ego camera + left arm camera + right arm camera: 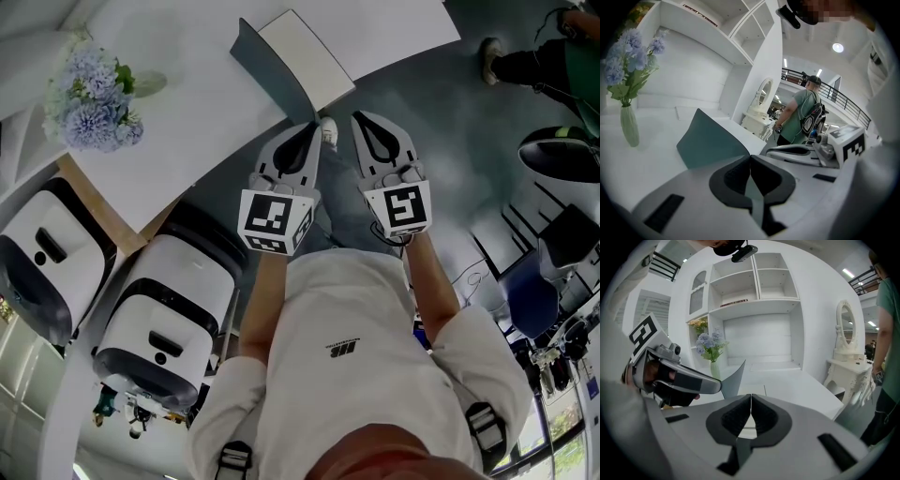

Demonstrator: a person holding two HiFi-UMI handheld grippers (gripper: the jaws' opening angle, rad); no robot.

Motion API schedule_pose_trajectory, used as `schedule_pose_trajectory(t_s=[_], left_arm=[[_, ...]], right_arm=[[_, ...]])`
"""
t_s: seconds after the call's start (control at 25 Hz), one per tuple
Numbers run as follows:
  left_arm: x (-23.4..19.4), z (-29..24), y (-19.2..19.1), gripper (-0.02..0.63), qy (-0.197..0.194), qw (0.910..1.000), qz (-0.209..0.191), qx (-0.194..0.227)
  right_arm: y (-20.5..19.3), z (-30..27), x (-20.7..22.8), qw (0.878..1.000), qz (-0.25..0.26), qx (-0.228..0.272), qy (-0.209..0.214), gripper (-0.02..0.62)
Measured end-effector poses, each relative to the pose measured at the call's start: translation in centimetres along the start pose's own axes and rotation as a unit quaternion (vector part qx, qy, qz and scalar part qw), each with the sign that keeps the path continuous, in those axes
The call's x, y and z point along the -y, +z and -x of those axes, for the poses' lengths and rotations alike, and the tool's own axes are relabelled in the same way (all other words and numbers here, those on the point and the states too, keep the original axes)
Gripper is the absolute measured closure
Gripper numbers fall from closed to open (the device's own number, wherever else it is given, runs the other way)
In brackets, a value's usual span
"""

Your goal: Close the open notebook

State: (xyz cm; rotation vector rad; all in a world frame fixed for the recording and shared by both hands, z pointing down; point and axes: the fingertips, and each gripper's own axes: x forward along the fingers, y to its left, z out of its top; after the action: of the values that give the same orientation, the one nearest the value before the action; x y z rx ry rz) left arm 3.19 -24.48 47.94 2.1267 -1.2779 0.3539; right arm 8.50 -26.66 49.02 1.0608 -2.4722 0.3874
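The notebook lies open near the front edge of the white table (187, 122). Its grey-green cover (265, 64) stands up at an angle, and the white pages (305, 52) lie flat to its right. In the left gripper view the cover (710, 138) rises just beyond my left gripper (750, 157). Both grippers hover off the table edge, short of the notebook and touching nothing. The left gripper (309, 127) is shut and empty. Beside it, the right gripper (361, 117) is also shut and empty. The right gripper view shows the cover (731, 376) and a page (757, 389) ahead of its jaws (751, 395).
A vase of pale blue flowers (94, 98) stands on the table's left side. Two white rounded machines (164, 309) stand on the floor at the left. A person in a green shirt (799, 117) stands to the right, near a white dressing table with a mirror (846, 333). White shelves (754, 291) back the table.
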Motion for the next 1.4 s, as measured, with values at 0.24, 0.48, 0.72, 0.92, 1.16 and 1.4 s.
schedule_pose_trajectory(t_s=[0.24, 0.48, 0.72, 0.92, 1.16, 1.4], left_arm=[[0.7, -2.0, 0.2, 0.606, -0.006, 0.9999, -0.002, -0.012], [0.9, -3.9, -0.1, 0.606, -0.009, 0.9997, -0.002, -0.022], [1.1, -5.5, -0.3, 0.606, -0.011, 0.9994, -0.003, -0.032], [1.1, -6.8, -0.8, 0.606, -0.011, 0.9991, 0.000, -0.040], [1.1, -8.4, -1.4, 0.606, -0.012, 0.9986, 0.003, -0.051], [1.0, -9.7, -2.1, 0.606, -0.015, 0.9977, 0.002, -0.066]], right_arm=[[-0.3, -0.1, 1.7, 1.000, -0.003, -0.009, 0.000, 0.598], [-0.8, -0.6, 3.3, 1.000, -0.012, -0.013, -0.002, 0.598], [-1.4, -1.0, 4.7, 1.000, -0.016, -0.021, -0.004, 0.598], [-2.0, -1.2, 5.7, 0.999, -0.019, -0.027, -0.004, 0.598], [-2.7, -1.6, 6.7, 0.999, -0.031, -0.025, -0.011, 0.598], [-3.6, -1.5, 7.3, 0.999, -0.036, -0.035, -0.012, 0.598]])
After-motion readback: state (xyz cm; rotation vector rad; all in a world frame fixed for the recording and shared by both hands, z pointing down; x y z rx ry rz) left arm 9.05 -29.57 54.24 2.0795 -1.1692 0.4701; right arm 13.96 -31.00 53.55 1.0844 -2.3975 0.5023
